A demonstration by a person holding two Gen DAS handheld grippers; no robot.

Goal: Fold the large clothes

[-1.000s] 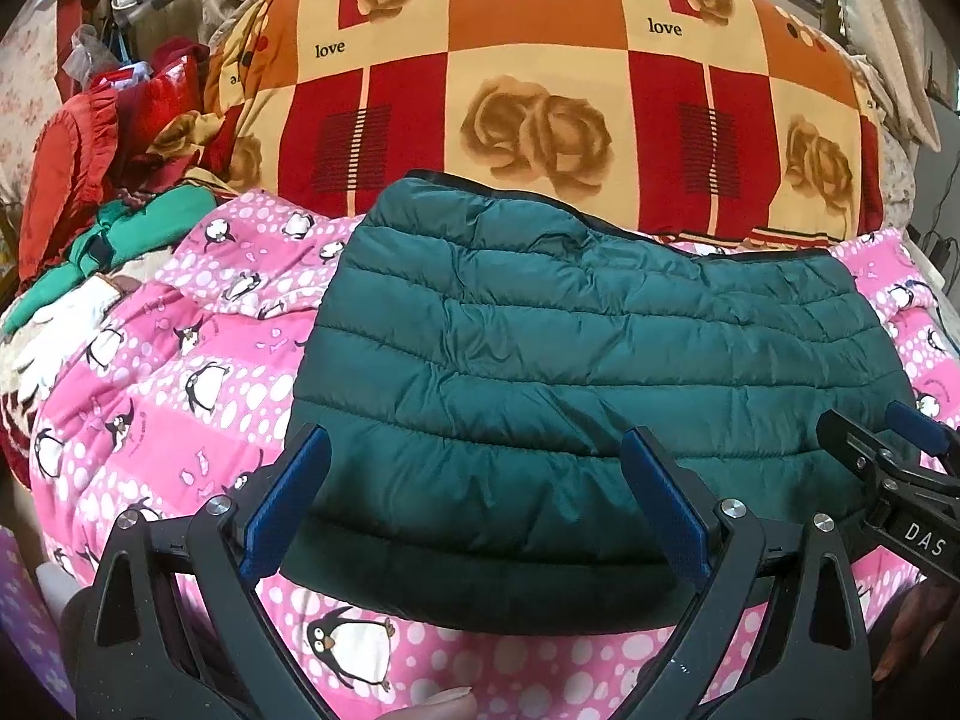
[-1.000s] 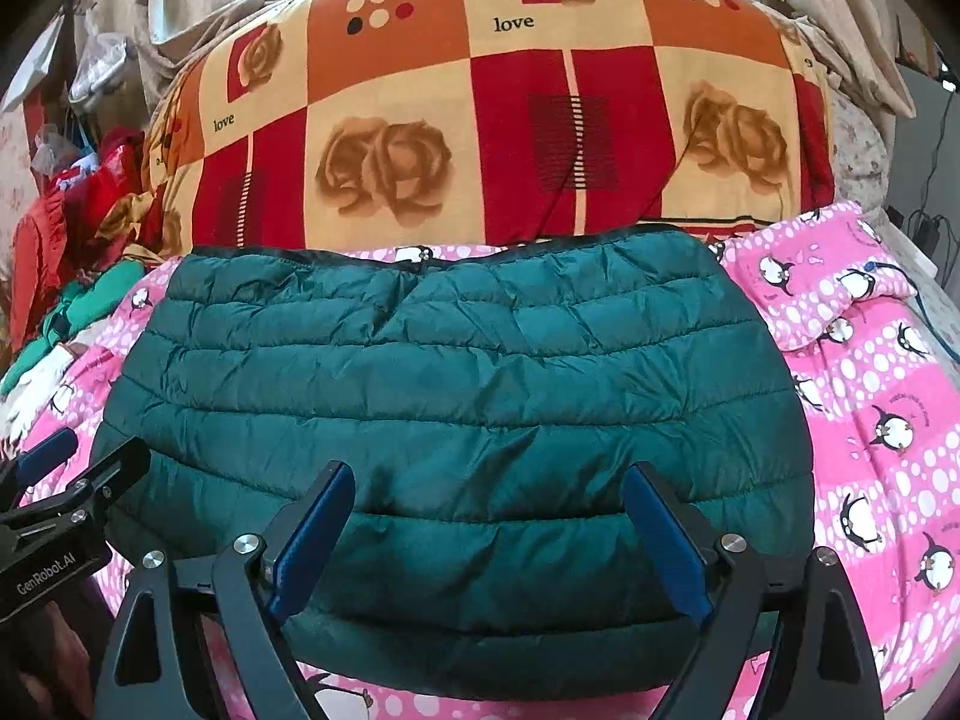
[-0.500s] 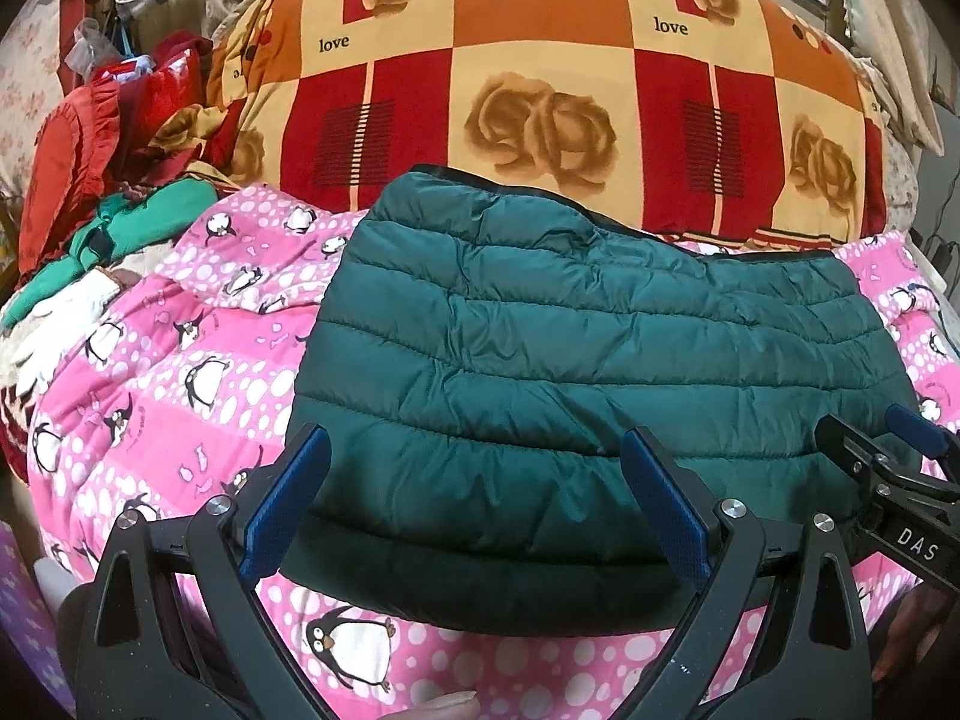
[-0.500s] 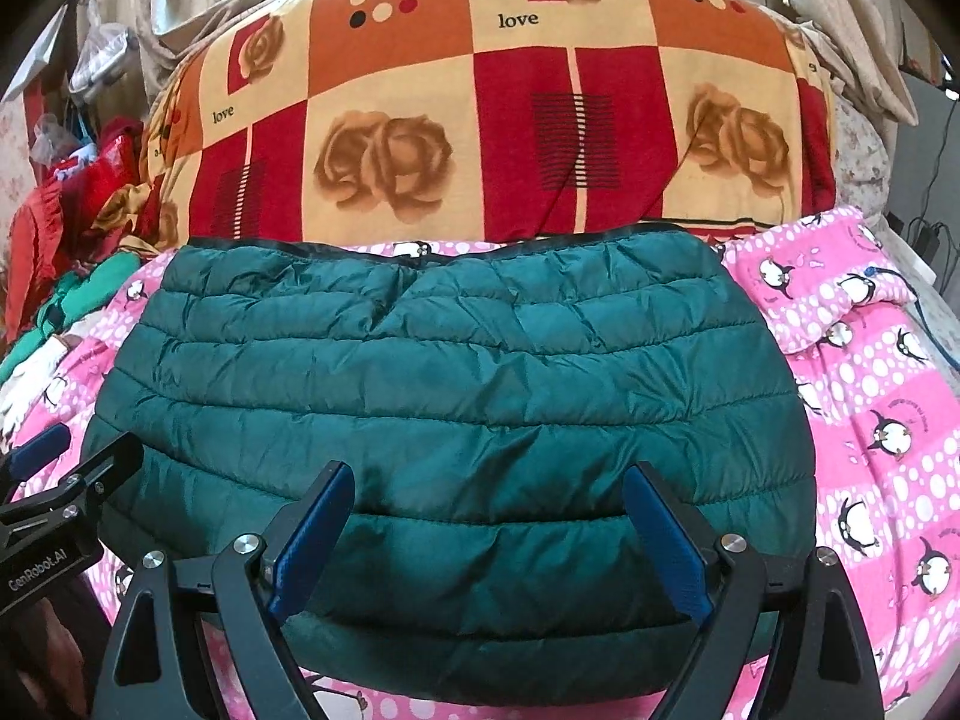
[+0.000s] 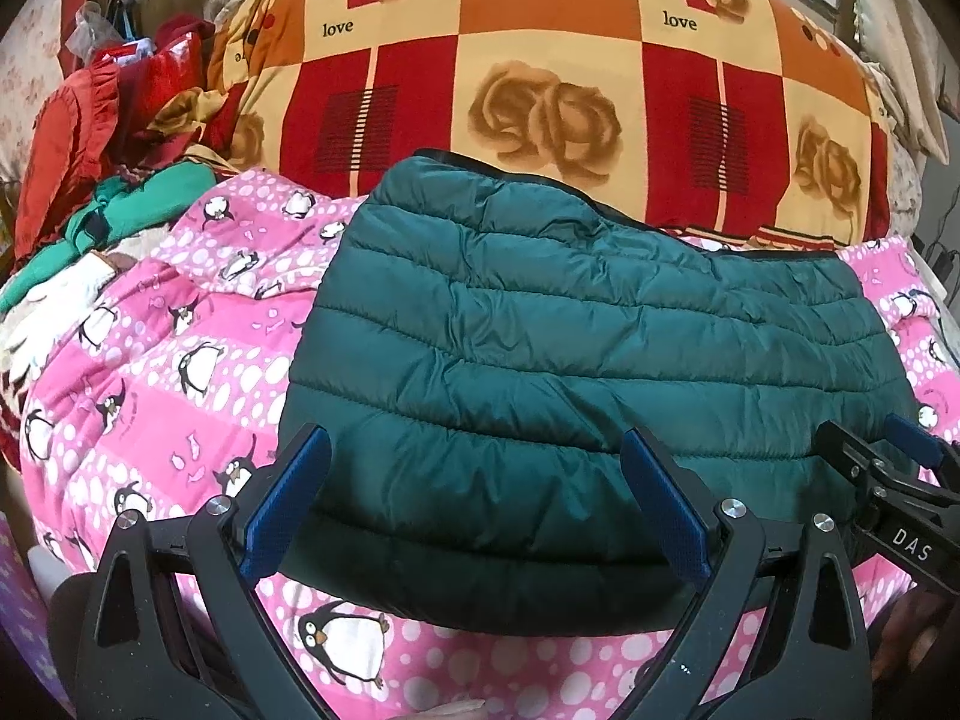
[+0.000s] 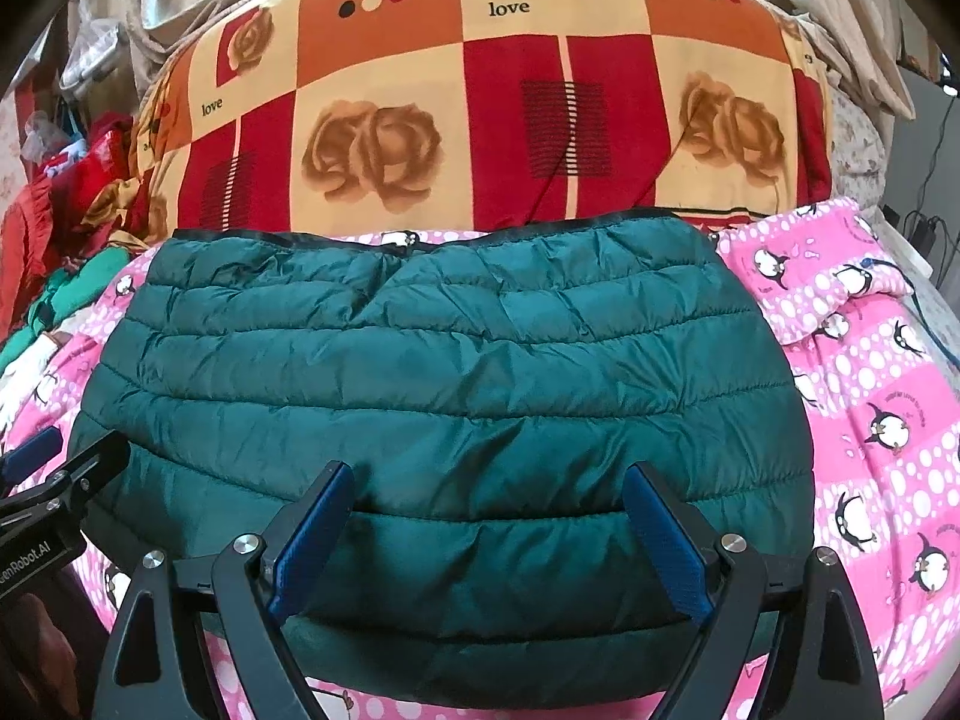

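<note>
Left wrist view: the left gripper hangs with its 2 blue-padded jaws spread wide and nothing between them, above the near edge of the green quilted jacket. The jacket lies folded into a broad, flat bundle on the pink penguin blanket, its far edge close against the rose-patterned quilt heaped behind. A pile of red and green clothes sits at the far left. At the right edge part of the right gripper shows beside the jacket's near right corner; from here its fingers are mostly cut off.

Right wrist view: the right gripper is likewise wide apart and empty, poised over the jacket's near hem. The penguin blanket spreads to the right, the rose quilt rises behind. A fingertip of the left gripper pokes in at the left, seemingly just beside the jacket's corner.
</note>
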